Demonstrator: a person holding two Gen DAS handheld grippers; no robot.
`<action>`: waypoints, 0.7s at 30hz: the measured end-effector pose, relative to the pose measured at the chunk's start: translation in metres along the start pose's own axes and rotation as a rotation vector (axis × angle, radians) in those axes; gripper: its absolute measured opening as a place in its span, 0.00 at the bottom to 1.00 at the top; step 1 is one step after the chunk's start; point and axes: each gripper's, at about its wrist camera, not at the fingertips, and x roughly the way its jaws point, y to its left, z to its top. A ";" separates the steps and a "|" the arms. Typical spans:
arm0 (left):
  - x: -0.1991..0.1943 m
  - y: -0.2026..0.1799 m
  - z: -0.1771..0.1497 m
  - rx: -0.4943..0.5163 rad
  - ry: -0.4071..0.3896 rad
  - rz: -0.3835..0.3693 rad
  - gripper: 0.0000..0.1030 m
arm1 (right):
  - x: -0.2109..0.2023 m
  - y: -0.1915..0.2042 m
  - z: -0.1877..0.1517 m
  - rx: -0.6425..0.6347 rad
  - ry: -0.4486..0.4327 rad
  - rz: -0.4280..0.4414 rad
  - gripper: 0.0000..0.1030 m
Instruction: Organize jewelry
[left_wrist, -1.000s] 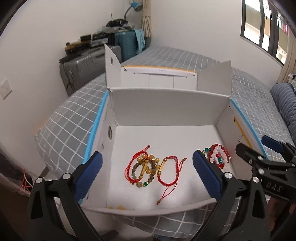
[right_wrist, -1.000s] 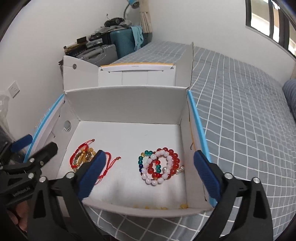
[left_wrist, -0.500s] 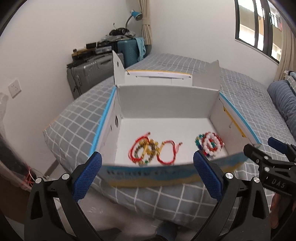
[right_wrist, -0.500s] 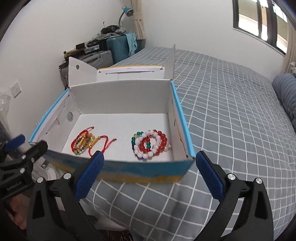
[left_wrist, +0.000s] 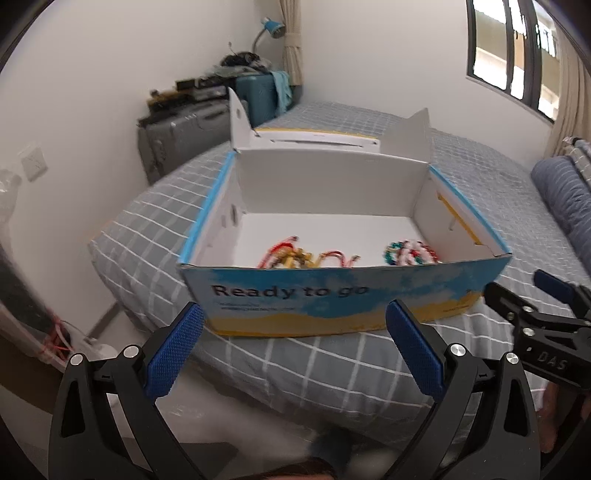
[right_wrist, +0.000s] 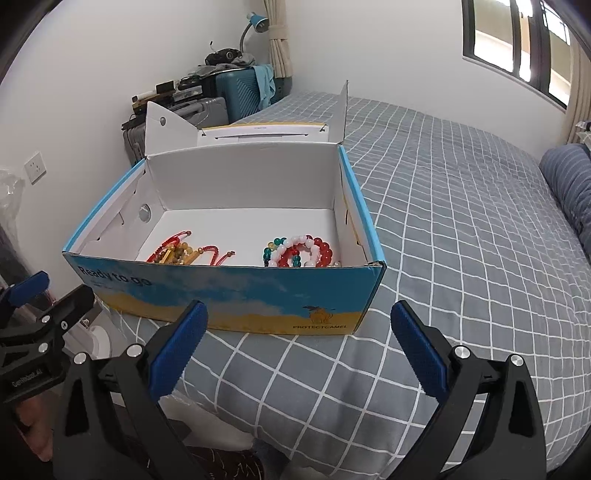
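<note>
Both claws are seen spread wide and holding nothing: the left gripper (left_wrist: 293, 334) is held low in front of the box, off the near edge of the bed, and the right gripper (right_wrist: 298, 334) is held just beside it, over the bed's near edge, blue pads (right_wrist: 177, 347) well apart.

Just beyond the fingertips, the cardboard box (right_wrist: 236, 295) is seen standing on the bed (right_wrist: 461, 240), close to its near left corner. Its front wall is printed blue and yellow with "Ready to go"; the inside is white, and the lid is folded back behind with two flaps upright.

Inside, on the box floor against the front wall, two groups of jewelry are laid apart. Towards the left, the red cord bracelets (right_wrist: 184, 253) are tangled with brown and gold beads. Towards the right, the beaded bracelets (right_wrist: 301, 251) are stacked in rings of white, red and teal beads. From the left wrist view both groups are half hidden by the front wall and blurred.

Farther back, a grey checked cover is spread over the bed. By the far left wall, a grey suitcase (left_wrist: 177, 136) and a teal suitcase (right_wrist: 240, 94) are stood, with clutter piled on top and a blue desk lamp (right_wrist: 255, 20) above. A window (right_wrist: 517, 44) is set in the far right wall.
</note>
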 end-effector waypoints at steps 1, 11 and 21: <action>0.000 0.001 0.000 0.000 -0.002 0.007 0.95 | 0.000 0.000 -0.001 -0.002 0.000 0.001 0.93; 0.006 0.004 0.000 -0.027 0.038 -0.064 0.95 | 0.003 0.003 -0.003 -0.008 0.006 -0.003 0.93; 0.007 0.001 0.002 -0.021 0.034 -0.048 0.95 | 0.003 0.002 -0.003 -0.004 0.004 -0.003 0.93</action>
